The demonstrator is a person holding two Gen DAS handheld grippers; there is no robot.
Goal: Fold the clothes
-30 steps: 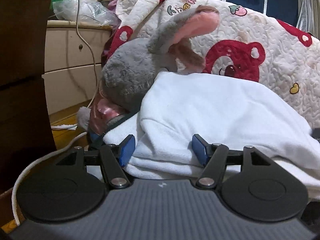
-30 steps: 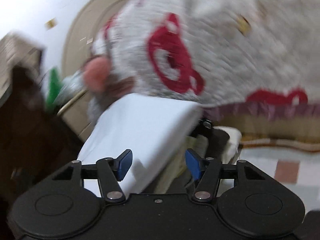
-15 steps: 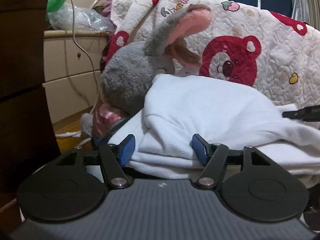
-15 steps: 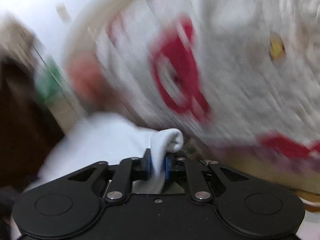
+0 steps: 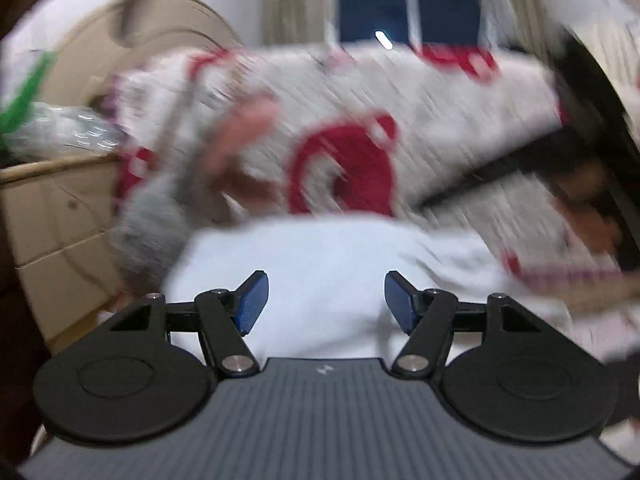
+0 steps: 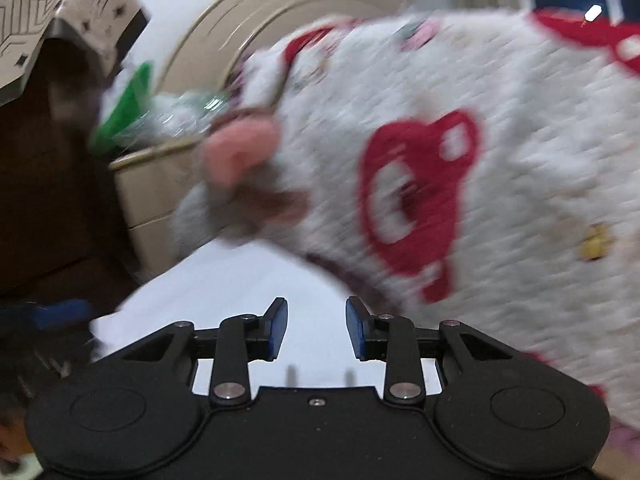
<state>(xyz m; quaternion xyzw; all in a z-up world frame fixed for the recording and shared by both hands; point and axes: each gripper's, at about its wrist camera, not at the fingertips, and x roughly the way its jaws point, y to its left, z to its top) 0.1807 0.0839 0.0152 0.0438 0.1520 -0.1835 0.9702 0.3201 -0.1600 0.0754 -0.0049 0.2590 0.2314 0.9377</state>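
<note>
A folded white garment lies in front of the plush toy and the quilt; both views are blurred by motion. My left gripper hovers just over its near edge, blue pads wide apart with nothing pinched. In the right wrist view the same white garment spreads below my right gripper. Its jaws are opening, and no cloth is caught between the pads. A dark blurred shape at the right of the left wrist view could be the other gripper; I cannot tell.
A white quilt with red bears is heaped behind the garment. A grey plush rabbit with a pink ear leans on it. A cream chest of drawers with a plastic bag and dark wooden furniture stand left.
The right gripper pinched a fold of the white garment half a second ago, then let it go and lifted away. The left gripper stayed open and swung upward over the garment.
</note>
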